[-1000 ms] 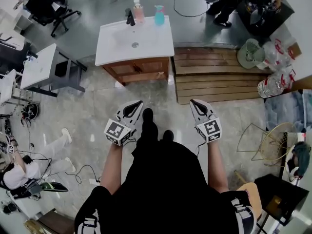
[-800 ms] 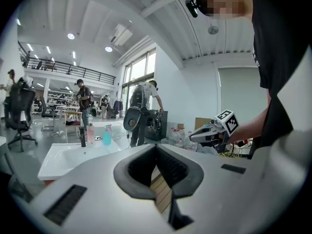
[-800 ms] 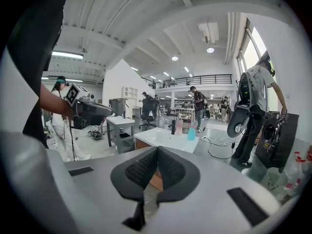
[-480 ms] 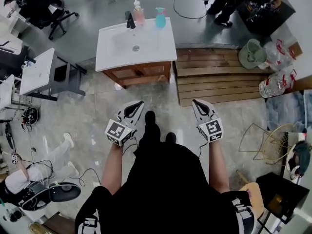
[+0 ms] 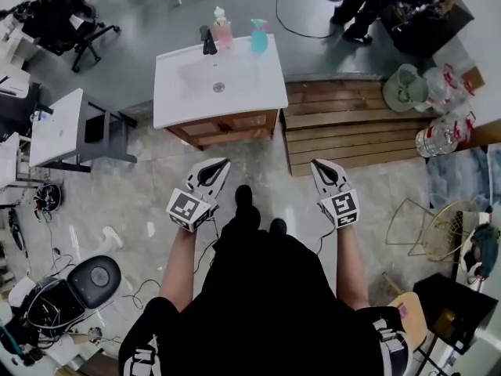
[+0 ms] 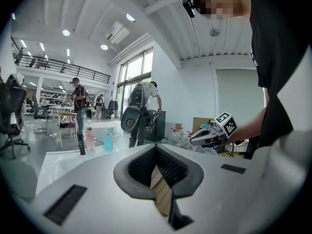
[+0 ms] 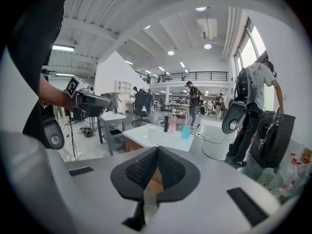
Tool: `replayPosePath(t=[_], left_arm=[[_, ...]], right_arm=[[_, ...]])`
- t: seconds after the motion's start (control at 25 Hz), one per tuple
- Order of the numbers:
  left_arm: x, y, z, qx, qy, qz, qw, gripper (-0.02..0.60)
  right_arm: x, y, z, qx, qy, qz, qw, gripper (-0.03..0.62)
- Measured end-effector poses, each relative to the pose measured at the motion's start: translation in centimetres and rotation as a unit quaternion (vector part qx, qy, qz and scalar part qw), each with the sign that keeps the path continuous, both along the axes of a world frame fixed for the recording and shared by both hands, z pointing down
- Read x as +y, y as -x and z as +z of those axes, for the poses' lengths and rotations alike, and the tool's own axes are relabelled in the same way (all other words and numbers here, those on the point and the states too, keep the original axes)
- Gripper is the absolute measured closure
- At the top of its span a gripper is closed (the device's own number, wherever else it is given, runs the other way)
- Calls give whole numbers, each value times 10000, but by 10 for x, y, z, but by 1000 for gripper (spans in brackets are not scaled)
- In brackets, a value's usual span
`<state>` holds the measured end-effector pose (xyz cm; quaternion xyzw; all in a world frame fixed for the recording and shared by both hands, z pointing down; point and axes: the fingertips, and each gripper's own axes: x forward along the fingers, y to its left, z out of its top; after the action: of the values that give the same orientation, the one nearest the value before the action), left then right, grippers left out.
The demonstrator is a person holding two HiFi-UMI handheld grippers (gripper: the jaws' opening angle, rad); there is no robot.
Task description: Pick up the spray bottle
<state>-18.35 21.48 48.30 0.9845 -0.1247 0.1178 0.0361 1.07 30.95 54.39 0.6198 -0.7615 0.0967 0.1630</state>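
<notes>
White counter (image 5: 243, 92) with spray bottle (image 5: 257, 37) well ahead of both jaws (closed, empty)

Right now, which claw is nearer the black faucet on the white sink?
Left. The left claw sits short of the sink, roughly in line with the black faucet; the right claw is as far back but off to the right, past the blue spray bottle.

Sink vanity (image 5: 258, 81) as reference. On its rear edge, left to right: faucet (image 5: 208, 41), pump bottle (image 5: 222, 23), spray bottle (image 5: 258, 36). Wooden platform (image 5: 352, 124) just beside its right; small table (image 5: 59, 128) to its left. Left gripper (image 5: 218, 165) and right gripper (image 5: 319, 165) before it, apart.
</notes>
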Motion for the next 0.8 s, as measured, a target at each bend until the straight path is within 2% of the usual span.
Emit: replayPosePath(t=[0.2,0.8], left_arm=[[-29,-5,1,29,34,113,9999,560],[-82,-10,13,-272,131,384,9988,560]], right_arm=[[-26,-3,1,108,58,80,9999,577],[-68,-9,5,255,204,443,9985,577]])
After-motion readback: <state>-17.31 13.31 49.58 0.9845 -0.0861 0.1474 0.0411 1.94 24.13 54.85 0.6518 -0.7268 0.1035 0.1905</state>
